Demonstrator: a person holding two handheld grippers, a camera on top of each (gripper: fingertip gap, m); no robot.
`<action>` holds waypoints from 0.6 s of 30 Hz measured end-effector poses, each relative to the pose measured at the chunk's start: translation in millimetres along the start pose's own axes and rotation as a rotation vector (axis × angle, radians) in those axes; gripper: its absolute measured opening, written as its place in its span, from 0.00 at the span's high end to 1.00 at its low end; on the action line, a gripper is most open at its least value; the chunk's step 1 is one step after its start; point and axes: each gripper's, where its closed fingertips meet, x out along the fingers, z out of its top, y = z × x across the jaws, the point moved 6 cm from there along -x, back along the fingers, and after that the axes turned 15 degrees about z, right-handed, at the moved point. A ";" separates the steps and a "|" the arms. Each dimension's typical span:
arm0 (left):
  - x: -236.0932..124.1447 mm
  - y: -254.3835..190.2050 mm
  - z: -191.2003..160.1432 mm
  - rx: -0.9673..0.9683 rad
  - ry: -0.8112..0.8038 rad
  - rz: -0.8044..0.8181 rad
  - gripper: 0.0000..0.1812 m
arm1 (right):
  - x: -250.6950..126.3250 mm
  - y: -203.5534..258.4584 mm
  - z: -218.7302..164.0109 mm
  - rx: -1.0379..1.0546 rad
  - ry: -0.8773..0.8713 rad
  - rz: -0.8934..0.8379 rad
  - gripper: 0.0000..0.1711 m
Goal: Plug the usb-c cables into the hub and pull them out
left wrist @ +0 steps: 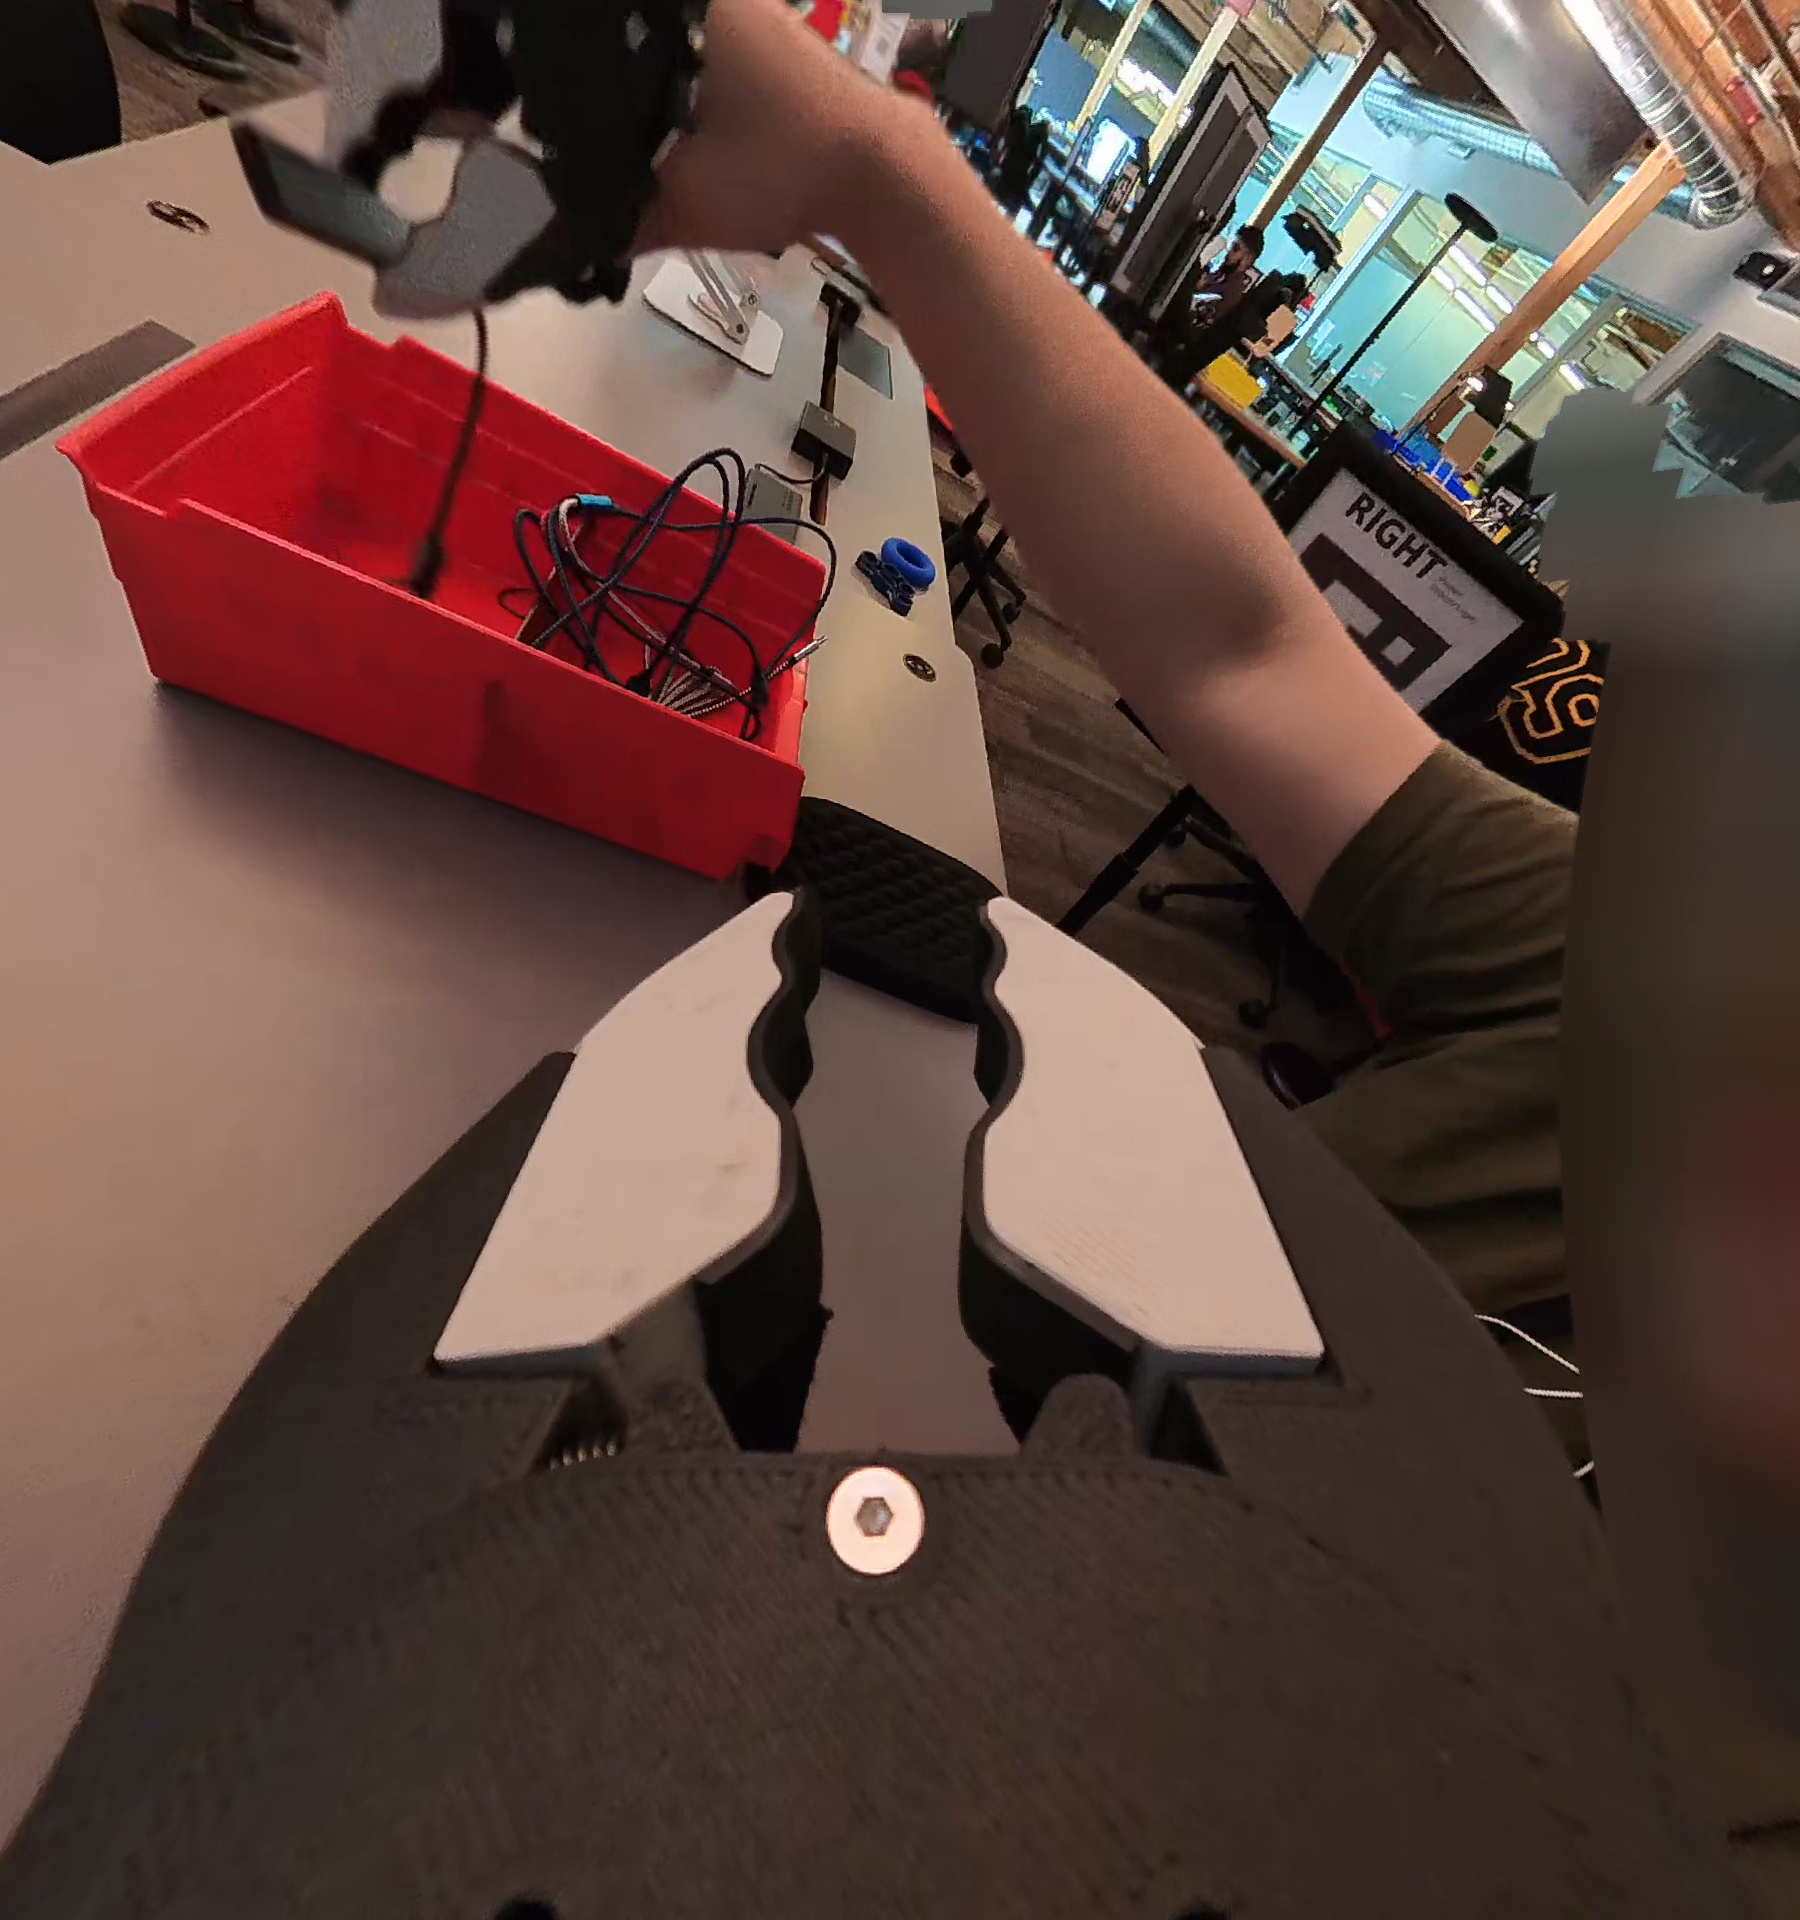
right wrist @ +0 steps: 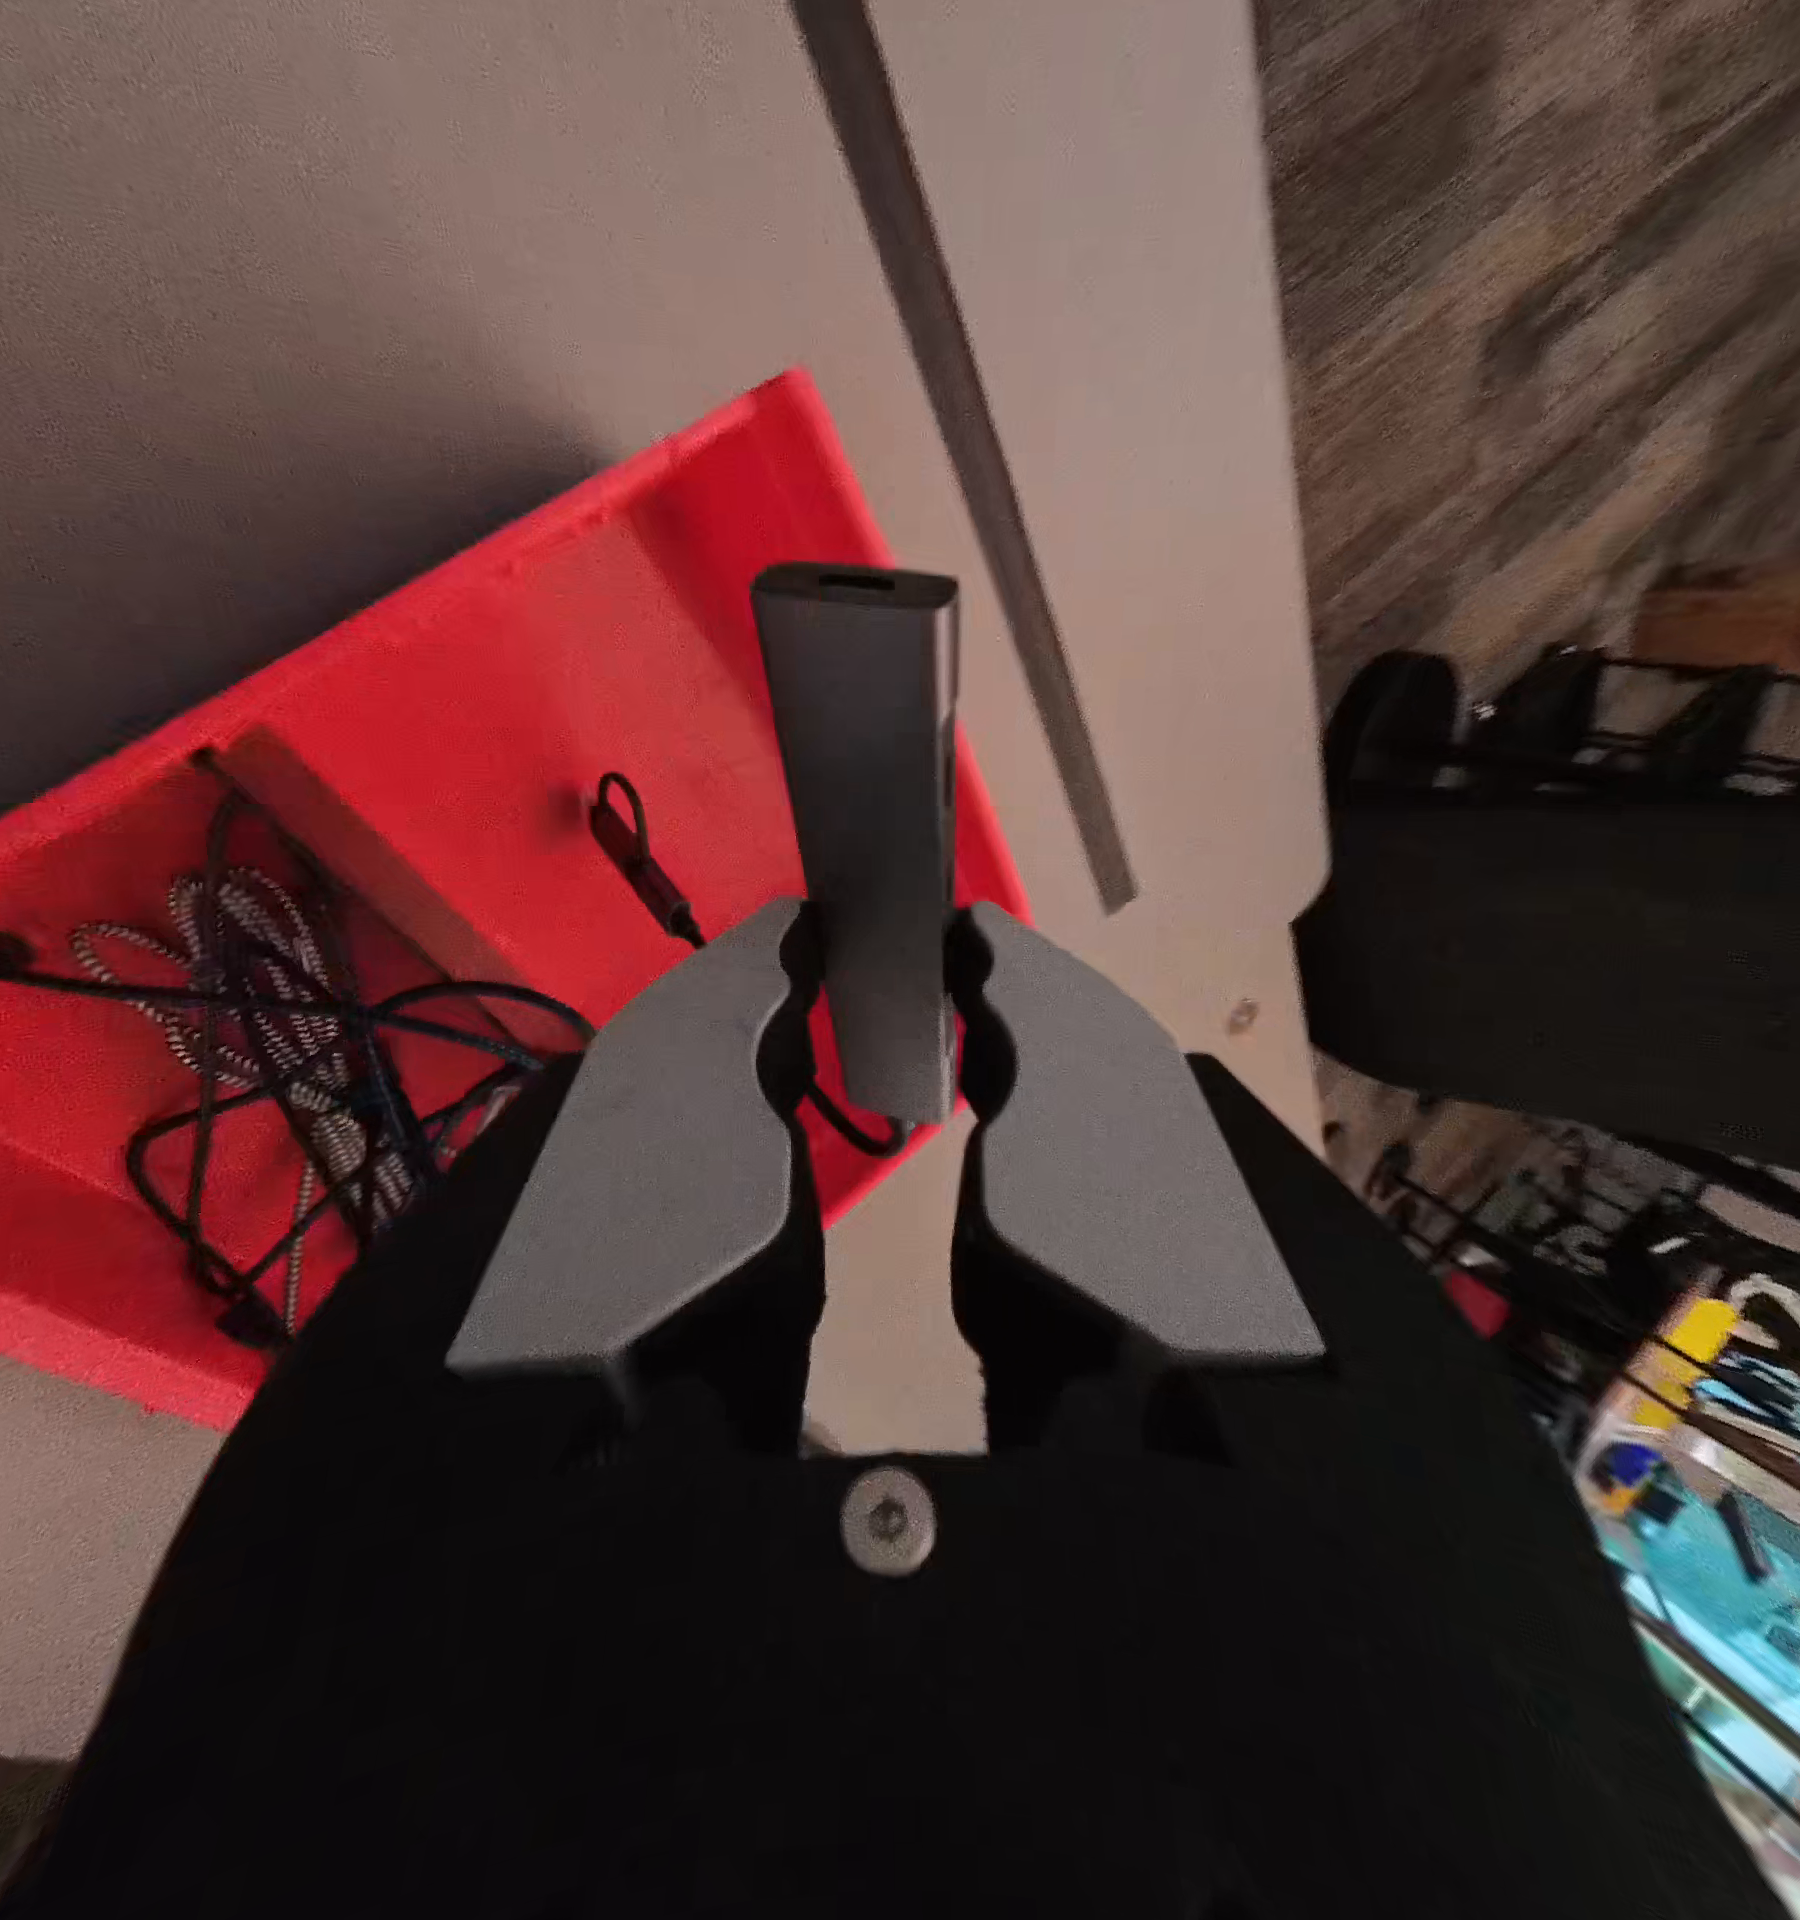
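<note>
1. The left gripper (left wrist: pixel 891 914) hovers low over the grey desk (left wrist: pixel 200 1039), jaws released, nothing between them.
2. The right gripper (right wrist: pixel 880 935) is raised above the red bin (right wrist: pixel 439 727), jaws clenched on the grey hub (right wrist: pixel 865 790), whose short cord (left wrist: pixel 460 447) dangles into the bin.
3. Tangled cables (left wrist: pixel 636 582) lie inside the bin.

Right gripper (right wrist: pixel 880 961) clamps grey hub (right wrist: pixel 865 790) above red bin (right wrist: pixel 522 665)
</note>
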 end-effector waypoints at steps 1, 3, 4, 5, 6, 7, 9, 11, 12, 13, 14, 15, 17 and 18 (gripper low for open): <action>0.3 0.8 0.1 -0.003 -0.001 0.001 0.85 | 15.9 1.3 -8.6 0.019 0.024 0.045 0.85; 1.0 2.9 0.1 -0.010 0.000 0.001 0.85 | 46.9 5.0 -23.9 0.030 0.069 0.128 0.84; 1.2 4.1 0.0 -0.013 0.001 0.002 0.85 | 60.5 6.9 -29.6 0.037 0.090 0.156 0.84; 1.5 5.2 -0.1 -0.016 0.002 0.002 0.85 | 73.3 8.4 -34.8 0.045 0.111 0.180 0.84; 1.6 6.5 -0.1 -0.019 0.002 0.003 0.85 | 85.1 9.6 -38.7 0.050 0.132 0.195 0.84; 1.6 7.6 -0.1 -0.023 0.003 0.003 0.85 | 94.8 8.2 -42.6 0.045 0.151 0.175 0.84; 0.8 9.3 -0.3 -0.028 0.005 0.002 0.85 | 106.6 4.6 -45.1 0.014 0.165 0.102 0.83; -3.0 10.8 0.7 -0.028 0.001 0.005 0.85 | 104.1 3.4 -41.2 0.000 0.126 0.080 0.80; -6.9 11.6 2.0 -0.027 -0.007 0.009 0.85 | 96.6 -0.3 -36.1 -0.006 0.079 0.047 0.76; -12.9 12.5 3.5 -0.024 -0.014 0.014 0.85 | 84.9 -3.9 -30.0 -0.002 0.024 0.016 0.74; -21.7 13.0 5.4 -0.020 -0.023 0.024 0.85 | 69.0 -7.8 -23.4 0.003 -0.034 -0.017 0.72; -33.8 13.9 7.5 -0.012 -0.032 0.047 0.85 | 49.4 -9.5 -17.2 0.001 -0.094 -0.061 0.70; -67.1 18.4 9.7 0.022 -0.050 0.158 0.85 | 3.8 -12.2 -6.0 -0.006 -0.212 -0.173 0.69; -87.3 22.6 8.4 0.042 -0.066 0.249 0.85 | -20.1 -9.0 3.3 -0.013 -0.283 -0.231 0.68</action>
